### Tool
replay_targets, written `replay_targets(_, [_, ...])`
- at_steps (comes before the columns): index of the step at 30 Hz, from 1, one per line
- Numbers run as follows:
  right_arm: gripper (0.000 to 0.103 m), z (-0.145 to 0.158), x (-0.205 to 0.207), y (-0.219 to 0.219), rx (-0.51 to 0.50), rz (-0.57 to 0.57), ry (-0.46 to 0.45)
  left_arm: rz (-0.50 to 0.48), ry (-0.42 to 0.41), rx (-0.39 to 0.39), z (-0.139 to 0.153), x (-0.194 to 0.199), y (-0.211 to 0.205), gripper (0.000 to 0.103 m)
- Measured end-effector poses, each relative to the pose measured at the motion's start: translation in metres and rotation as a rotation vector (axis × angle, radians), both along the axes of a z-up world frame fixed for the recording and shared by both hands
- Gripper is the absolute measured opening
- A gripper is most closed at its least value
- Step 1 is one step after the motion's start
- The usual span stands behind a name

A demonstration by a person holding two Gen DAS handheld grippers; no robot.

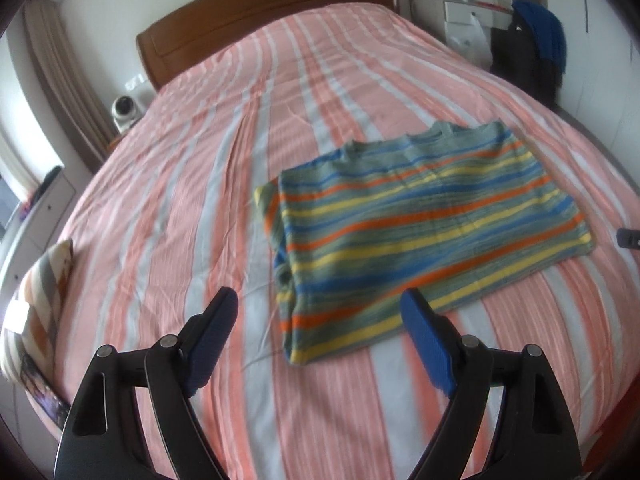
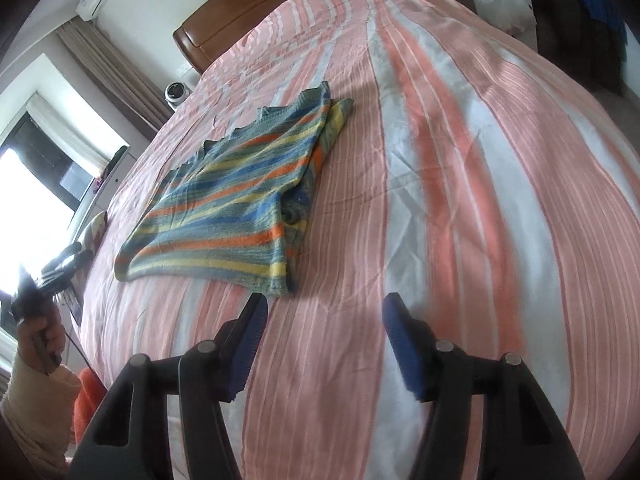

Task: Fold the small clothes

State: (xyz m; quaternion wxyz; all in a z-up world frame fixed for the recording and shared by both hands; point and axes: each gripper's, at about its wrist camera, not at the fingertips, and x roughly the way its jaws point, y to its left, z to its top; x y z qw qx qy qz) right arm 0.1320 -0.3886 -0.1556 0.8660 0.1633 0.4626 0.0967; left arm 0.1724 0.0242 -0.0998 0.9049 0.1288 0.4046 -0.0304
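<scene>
A wide bed [image 1: 160,184] under a pink-and-white striped cover fills both views, its wooden headboard [image 1: 256,12] at the far end. On the cover lies the striped knit top [image 1: 420,216], banded in orange, yellow, blue and grey-green; it rests flat, partly folded, with one side turned in so that a doubled edge and a tucked sleeve show along one long side, neckline toward the headboard. It looks soft, light and limp, a knit that will sag and stretch if lifted by one point, so I judge the best hold to be at two corners of the hem, pinching both layers together. The left gripper [image 1: 320,336] hovers above the cover just short of the hem, jaws spread wide and empty. The right gripper [image 2: 324,340] likewise stands wide and empty, near the top's near corner but apart from it.
</scene>
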Motion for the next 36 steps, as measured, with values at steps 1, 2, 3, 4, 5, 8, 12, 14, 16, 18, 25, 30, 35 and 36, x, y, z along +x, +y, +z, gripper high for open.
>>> replay_targets(1, [0.06, 0.001, 0.0, 0.002, -0.008, 0.008, -0.004, -0.006, -0.004, 0.001, 0.001, 0.0, -0.004, 0.085])
replay_targets(2, [0.06, 0.0, 0.001, 0.005, -0.013, 0.013, -0.009, -0.013, -0.009, 0.002, 0.001, 0.001, -0.008, 0.085])
replay_targets(3, [0.06, 0.001, 0.002, 0.006, -0.017, 0.017, -0.016, -0.024, -0.014, 0.0, 0.0, 0.001, -0.015, 0.086])
replay_targets(4, [0.06, 0.002, 0.003, 0.006, -0.02, 0.017, -0.023, -0.05, -0.015, -0.013, -0.001, 0.002, -0.025, 0.087])
replay_targets(5, [0.06, 0.003, 0.006, 0.005, -0.023, 0.014, -0.03, -0.095, -0.009, -0.042, -0.006, 0.002, -0.039, 0.088])
replay_targets(8, [0.06, 0.008, 0.016, -0.003, -0.023, -0.006, -0.056, -0.251, 0.03, -0.089, -0.026, 0.001, -0.09, 0.088])
replay_targets(12, [0.06, 0.014, 0.038, -0.022, 0.02, -0.039, -0.087, -0.433, 0.074, -0.025, -0.066, 0.001, -0.177, 0.088])
replay_targets(14, [0.06, 0.014, 0.054, -0.031, 0.048, -0.033, -0.083, -0.498, 0.076, 0.038, -0.088, 0.002, -0.219, 0.088])
replay_targets(16, [0.06, 0.01, 0.074, -0.038, 0.086, -0.01, -0.067, -0.494, 0.018, 0.092, -0.1, 0.007, -0.244, 0.091])
replay_targets(18, [0.06, 0.004, 0.095, -0.042, 0.137, 0.018, -0.045, -0.48, -0.018, 0.092, -0.103, 0.015, -0.257, 0.092])
replay_targets(25, [0.059, -0.037, 0.191, -0.031, 0.301, 0.0, 0.084, -0.417, 0.014, -0.05, -0.094, 0.034, -0.242, 0.007])
replay_targets(30, [0.008, -0.015, 0.218, 0.016, 0.224, 0.012, 0.038, -0.341, 0.028, -0.253, -0.06, 0.025, -0.18, 0.005])
replay_targets(35, [0.008, 0.054, 0.211, 0.114, 0.184, 0.195, -0.092, -0.162, 0.005, -0.439, -0.025, 0.008, -0.071, 0.005])
replay_targets(36, [0.008, 0.062, 0.213, 0.14, 0.171, 0.237, -0.097, -0.125, 0.003, -0.454, -0.022, 0.005, -0.053, 0.005])
